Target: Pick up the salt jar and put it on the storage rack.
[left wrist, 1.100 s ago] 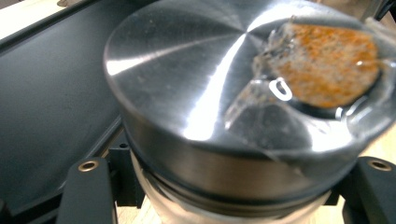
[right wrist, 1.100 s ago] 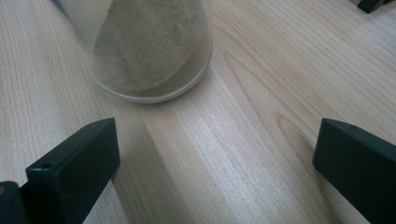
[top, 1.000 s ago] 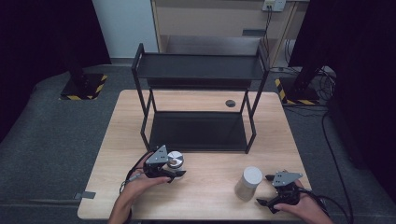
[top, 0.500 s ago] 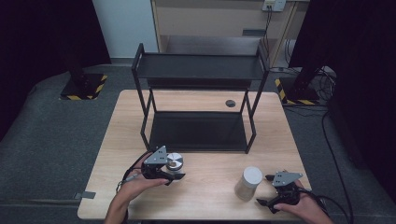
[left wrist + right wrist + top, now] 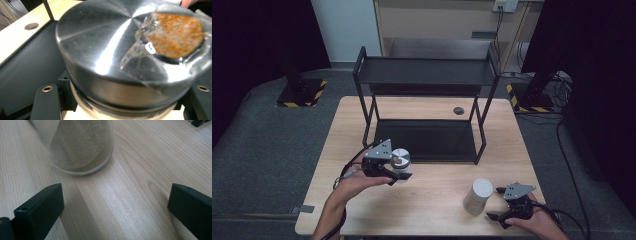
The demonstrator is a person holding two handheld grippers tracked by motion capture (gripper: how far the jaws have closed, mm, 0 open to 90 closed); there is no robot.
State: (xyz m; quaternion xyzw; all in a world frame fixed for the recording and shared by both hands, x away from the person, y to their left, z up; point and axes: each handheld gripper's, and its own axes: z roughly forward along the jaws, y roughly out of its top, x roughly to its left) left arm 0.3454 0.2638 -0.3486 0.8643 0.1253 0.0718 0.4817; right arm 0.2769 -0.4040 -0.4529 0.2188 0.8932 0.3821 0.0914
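A person stands at a wooden worktop (image 5: 432,200) with a claw in each hand, facing a black two-tier rack (image 5: 427,100) at its far side. The left claw (image 5: 398,171) is clamped on a jar (image 5: 400,161) with a shiny metal lid, held just in front of the rack's lower shelf, probably so it can be slid in there. In the left gripper view the lid (image 5: 105,50) sits close up, with a clear patch of orange-flecked film on it, and the black jaws hug the jar's body just below. A second, pale jar (image 5: 477,196) stands upright on the worktop, well to the right of the rack's front edge. The right claw (image 5: 497,207) rests just beside it, jaws wide and holding nothing; in the right gripper view the jar's base (image 5: 80,157) lies ahead of them, likely the next pick.
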